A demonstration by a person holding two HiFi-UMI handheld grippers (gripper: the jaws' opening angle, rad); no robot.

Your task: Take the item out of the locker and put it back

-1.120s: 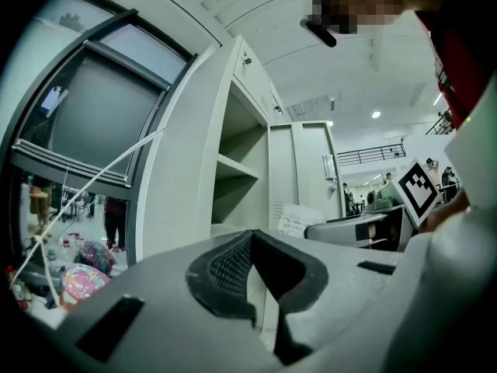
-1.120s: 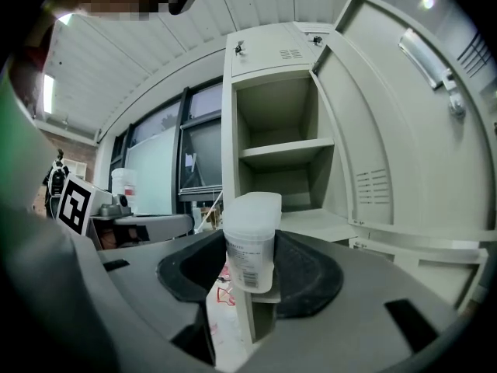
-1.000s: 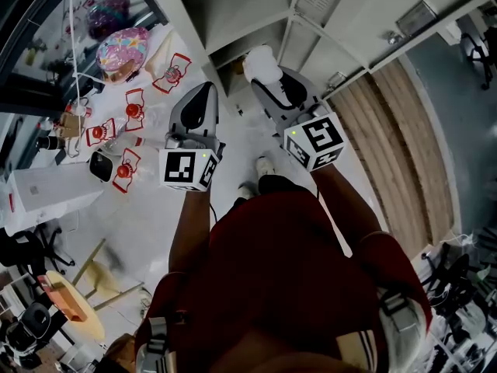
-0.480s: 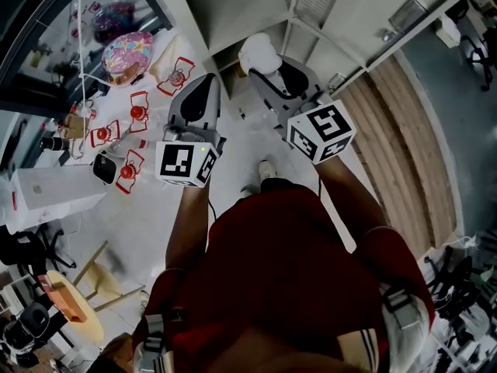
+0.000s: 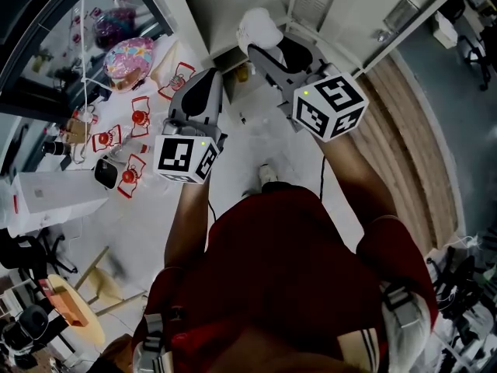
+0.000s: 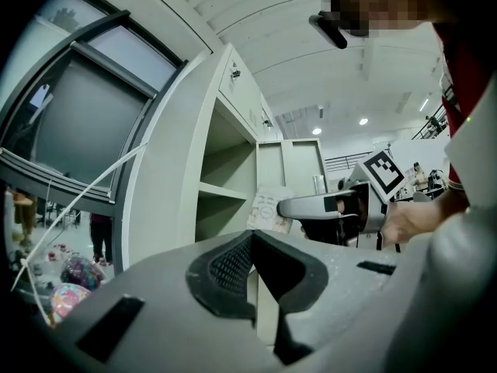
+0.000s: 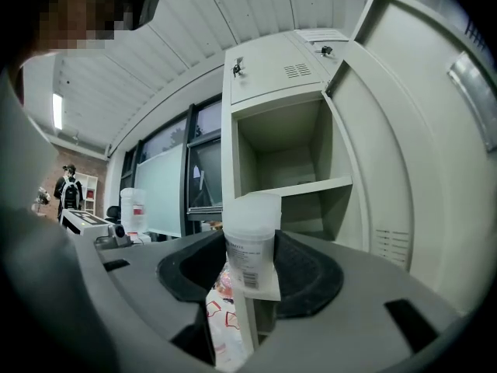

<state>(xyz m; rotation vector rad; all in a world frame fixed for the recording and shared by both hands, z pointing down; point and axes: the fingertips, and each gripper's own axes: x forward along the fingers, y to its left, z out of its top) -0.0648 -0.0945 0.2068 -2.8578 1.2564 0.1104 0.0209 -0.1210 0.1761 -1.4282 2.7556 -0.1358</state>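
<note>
While packets [image 5: 133,117] litter the floor [image 5: 233,162], the locker [image 7: 283,144] stands open

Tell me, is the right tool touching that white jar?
Touching. The right gripper view shows the right tool clamped on both sides of the white jar.

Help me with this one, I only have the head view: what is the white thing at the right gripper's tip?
Observer: The right gripper view shows a translucent lidded container with a printed label, upright and gripped between the pads of the right gripper.
Operator: And the left gripper?
Observer: The left gripper has its jaws together, with nothing between them.
Operator: Anything in the locker ahead?
Observer: From the right gripper view, the open locker compartment above the shelf looks bare.
</note>
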